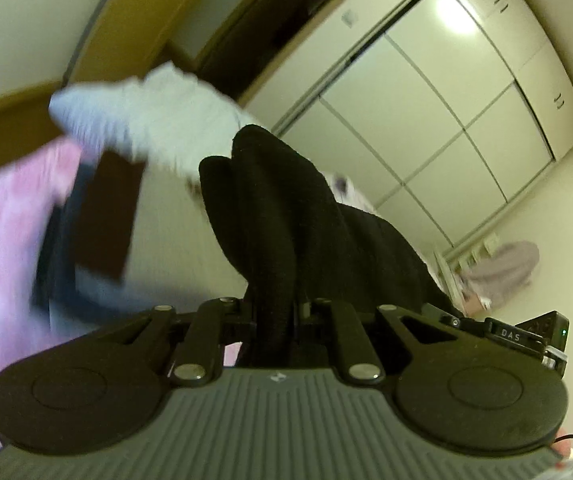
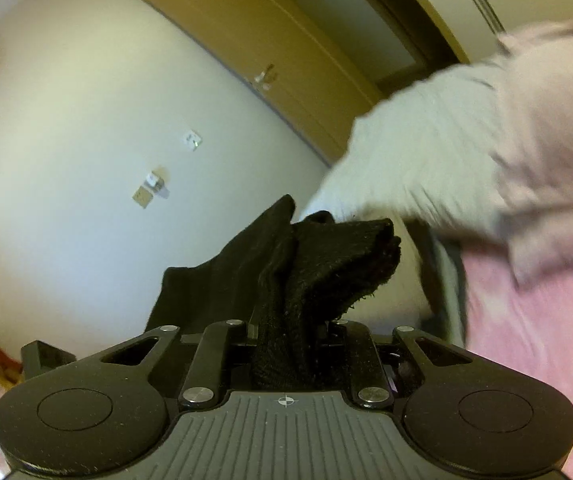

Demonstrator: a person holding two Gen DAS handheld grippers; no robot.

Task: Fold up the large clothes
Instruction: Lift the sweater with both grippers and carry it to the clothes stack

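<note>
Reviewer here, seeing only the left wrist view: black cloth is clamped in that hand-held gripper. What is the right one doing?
Observer: The right hand-held gripper is shut on the black garment too.
Operator: What is behind it?
Observer: A cream wall with a wooden door, not your wardrobe.
Operator: Anyone in frame?
Observer: A pale blurred sleeve crosses the upper right, above a pink cover.
</note>
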